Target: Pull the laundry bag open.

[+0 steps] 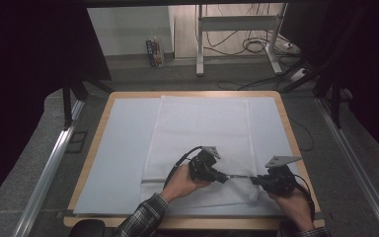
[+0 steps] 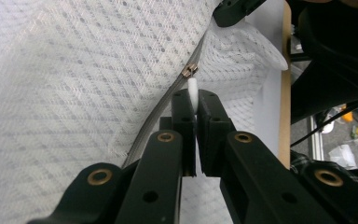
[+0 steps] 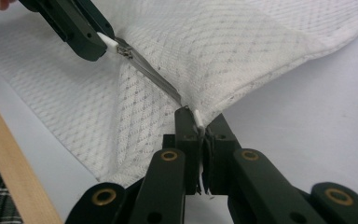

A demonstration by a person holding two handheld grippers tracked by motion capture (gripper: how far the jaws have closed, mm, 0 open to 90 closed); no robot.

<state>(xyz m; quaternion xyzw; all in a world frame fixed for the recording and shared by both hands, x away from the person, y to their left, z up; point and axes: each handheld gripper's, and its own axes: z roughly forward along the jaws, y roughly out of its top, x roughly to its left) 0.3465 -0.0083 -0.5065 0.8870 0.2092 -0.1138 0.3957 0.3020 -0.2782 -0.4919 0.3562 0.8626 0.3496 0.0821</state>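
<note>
A white mesh fabric cover (image 1: 202, 128) lies flat on the table, with a grey zipper (image 1: 239, 177) along its near edge. My left gripper (image 1: 225, 177) is shut on the zipper's white pull tab (image 2: 193, 88), just behind the metal slider (image 2: 189, 71). My right gripper (image 1: 253, 180) is shut on the cover's edge at the zipper's end (image 3: 199, 116), lifting the fabric there. The zipper tape (image 3: 156, 77) runs taut between the two grippers. The left gripper (image 3: 98, 44) appears at the upper left of the right gripper view, and the right gripper (image 2: 233, 11) at the top of the left gripper view.
A pale blue mat (image 1: 123, 148) covers the wooden table (image 1: 296, 148) under the cover. Metal rails (image 1: 49, 163) run along both sides on the floor. A desk frame (image 1: 200, 44) and cables (image 1: 251, 47) stand beyond the far edge. A plaid sleeve (image 1: 143, 219) comes in at the bottom.
</note>
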